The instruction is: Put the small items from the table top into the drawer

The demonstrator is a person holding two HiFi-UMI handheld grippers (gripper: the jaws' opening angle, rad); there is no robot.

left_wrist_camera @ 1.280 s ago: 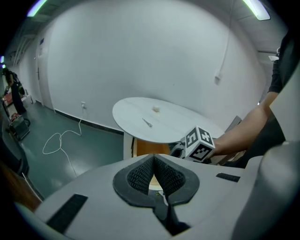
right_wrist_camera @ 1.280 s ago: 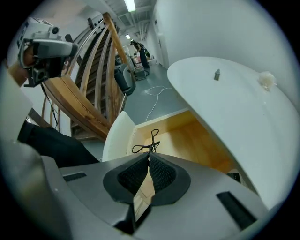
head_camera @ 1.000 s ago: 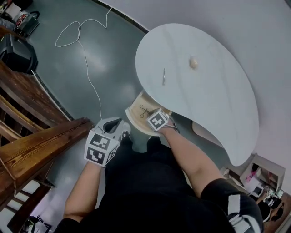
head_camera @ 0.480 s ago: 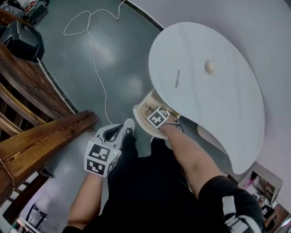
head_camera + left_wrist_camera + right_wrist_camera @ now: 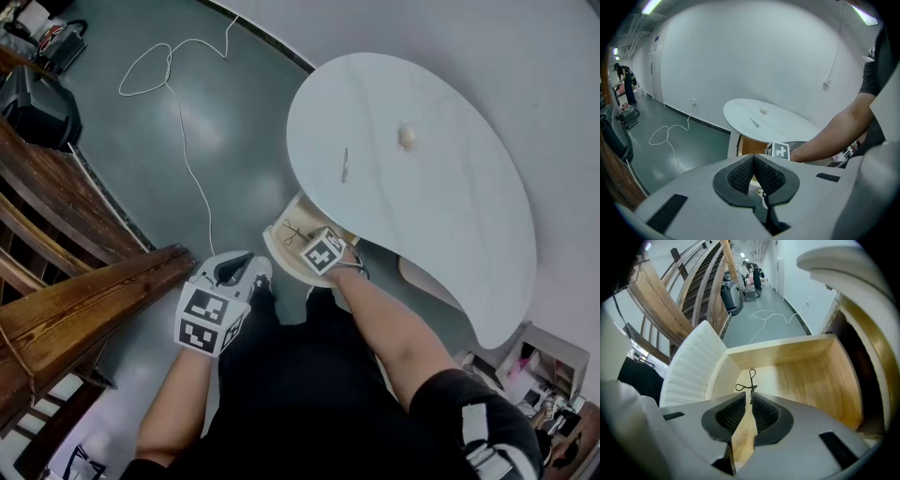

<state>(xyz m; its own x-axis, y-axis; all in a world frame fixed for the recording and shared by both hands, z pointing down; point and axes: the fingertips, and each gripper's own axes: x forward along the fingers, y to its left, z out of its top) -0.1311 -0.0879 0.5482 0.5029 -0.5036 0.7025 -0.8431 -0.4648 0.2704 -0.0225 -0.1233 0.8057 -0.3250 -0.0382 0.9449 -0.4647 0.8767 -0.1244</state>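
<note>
A grey-green floor (image 5: 234,103) is seen at upper left. The upper right is filled by the white curved table top (image 5: 450,206), with the open wooden drawer (image 5: 273,246) below its lower-left edge. The right gripper (image 5: 750,398) is held over the drawer, its narrowly parted jaws opening, and a black wire clip (image 5: 750,380) is seen lying at their tips. The left gripper (image 5: 753,159), at lower left, is closed on nothing. A thin pin (image 5: 344,165) and a cream lump (image 5: 407,136) are seen on the table top.
</note>
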